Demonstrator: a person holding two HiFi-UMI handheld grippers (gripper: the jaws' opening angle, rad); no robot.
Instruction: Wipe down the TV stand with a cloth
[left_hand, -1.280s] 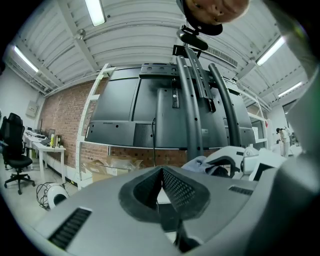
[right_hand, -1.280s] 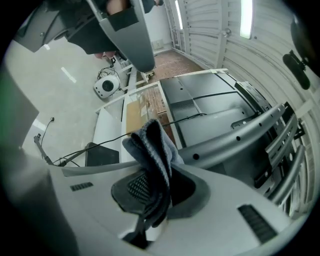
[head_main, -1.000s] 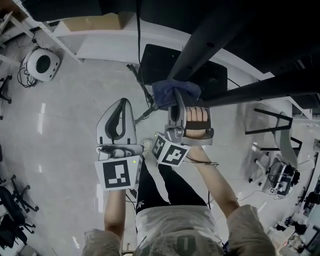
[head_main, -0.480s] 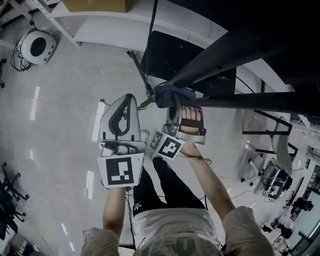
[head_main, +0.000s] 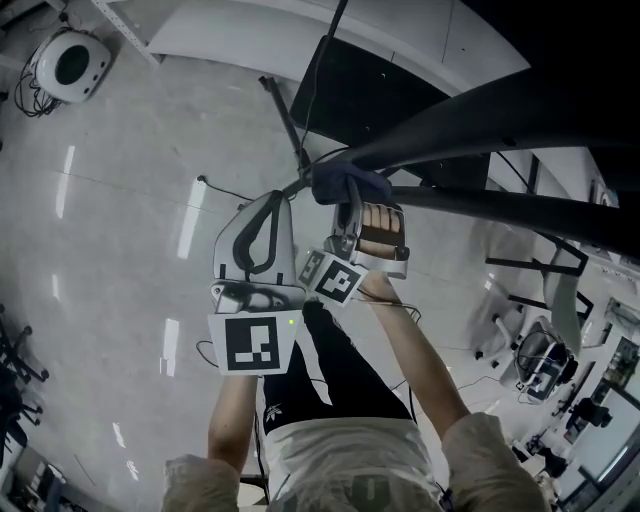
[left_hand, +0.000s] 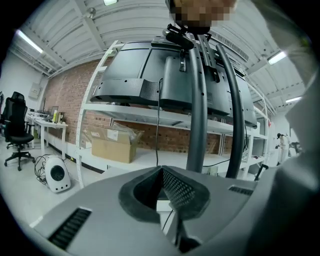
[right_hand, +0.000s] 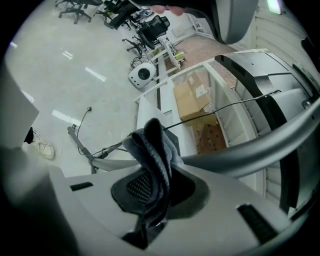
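Note:
My right gripper (head_main: 347, 206) is shut on a dark blue cloth (head_main: 346, 180), which is pressed against the black tubes of the TV stand (head_main: 490, 108) where two of them meet. In the right gripper view the cloth (right_hand: 151, 148) hangs folded between the jaws, with a stand tube (right_hand: 250, 152) right behind it. My left gripper (head_main: 277, 199) is shut on nothing, just left of the cloth and clear of the stand. The left gripper view shows the stand's upright poles (left_hand: 196, 105) and the TV's back (left_hand: 150, 75) beyond the left gripper (left_hand: 161, 172).
The stand's black base plate (head_main: 370, 95) lies on the grey floor beside a thin leg and cable (head_main: 285, 120). A white round device (head_main: 70, 62) sits far left by a white shelf rack (head_main: 250, 40). A cardboard box (left_hand: 112, 145) rests on that rack. Equipment (head_main: 545, 360) stands at the right.
Both grippers have shifted up and right in the head view, and the left gripper has drawn closer to the right one. The cloth stays clamped against the tube junction.

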